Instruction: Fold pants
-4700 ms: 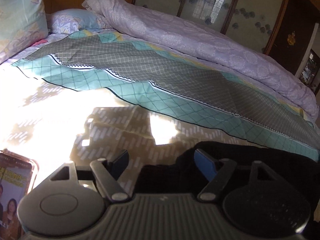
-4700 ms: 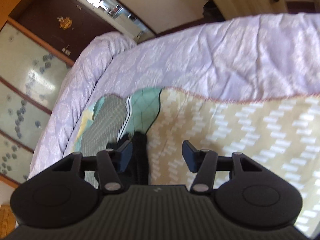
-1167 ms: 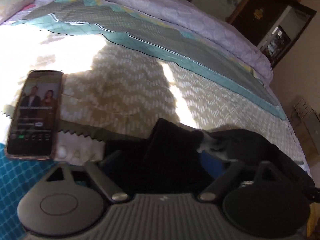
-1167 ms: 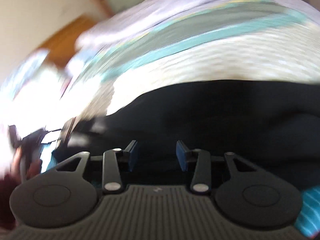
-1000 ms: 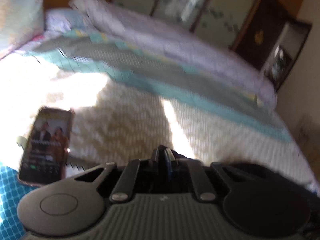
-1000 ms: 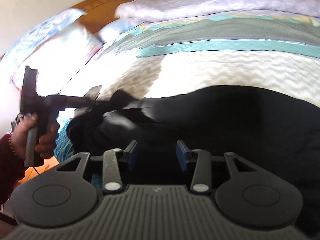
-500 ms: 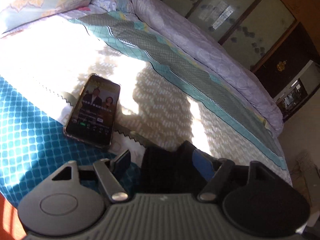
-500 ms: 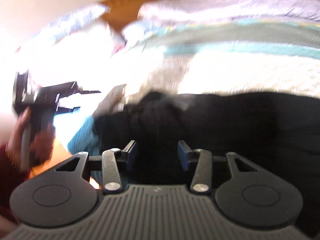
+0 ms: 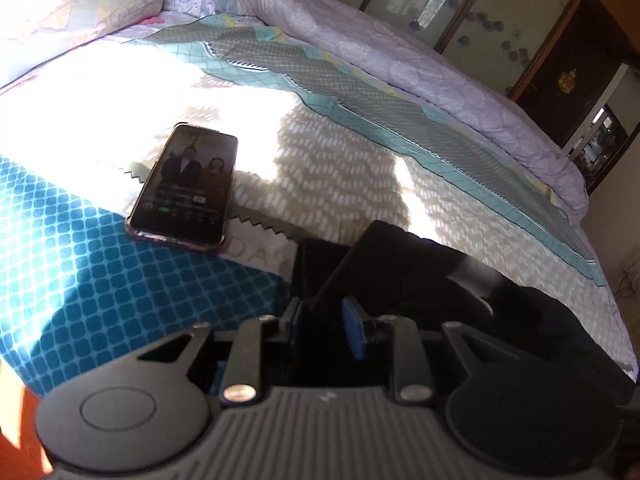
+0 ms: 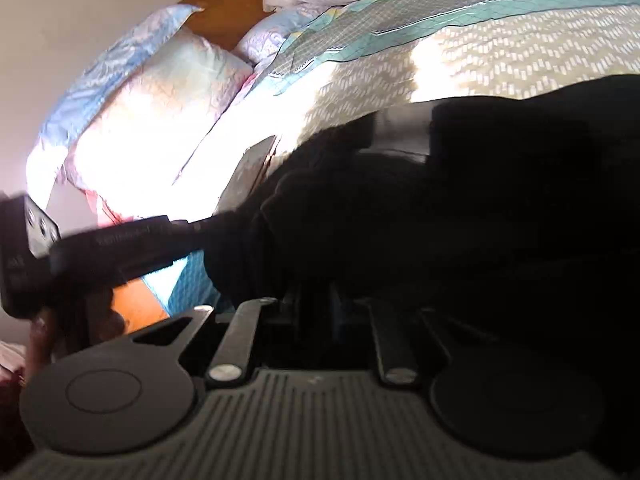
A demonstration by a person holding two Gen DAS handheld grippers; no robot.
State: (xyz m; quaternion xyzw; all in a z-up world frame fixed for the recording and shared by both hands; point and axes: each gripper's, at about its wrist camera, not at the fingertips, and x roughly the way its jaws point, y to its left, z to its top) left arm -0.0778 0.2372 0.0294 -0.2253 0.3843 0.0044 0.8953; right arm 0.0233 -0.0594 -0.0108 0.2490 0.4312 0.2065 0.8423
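The black pants (image 9: 440,280) lie bunched near the front edge of the bed. My left gripper (image 9: 322,330) is shut on a fold of the pants at their left end, its blue pads pressing the cloth. In the right wrist view the pants (image 10: 480,200) fill the middle and right as a dark mass. My right gripper (image 10: 316,312) is shut on the pants' near edge, its fingers close together in the dark cloth. The left gripper's body (image 10: 120,244) shows at the left of that view, reaching into the pants.
A phone (image 9: 186,186) with a lit screen lies on the bedspread left of the pants. A rolled lilac quilt (image 9: 400,48) runs along the far side of the bed. Pillows (image 10: 160,100) sit at the headboard. The bed's front edge is near both grippers.
My left gripper has closed from open onto the pants' fold. My right gripper has closed from open onto the pants and moved nearer to them. The pants now sit closer to the phone.
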